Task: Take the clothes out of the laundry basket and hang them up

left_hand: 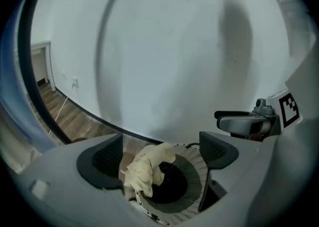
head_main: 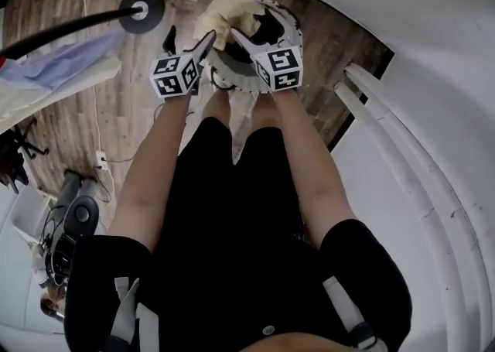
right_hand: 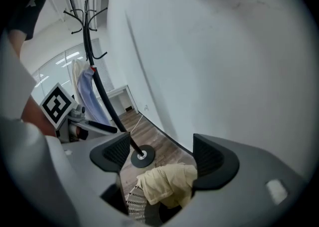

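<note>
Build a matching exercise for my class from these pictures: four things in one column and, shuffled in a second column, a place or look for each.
Things
1. cream garment
2. laundry basket
3. coat stand's base
4. blue garment

Places or looks
A. hanging on the coat stand
B. draped over the basket's rim
C. round and black, flat on the wooden floor
D. white perforated wall, dark inside

Pairs: 1-B, 2-D, 3-C, 4-A
</note>
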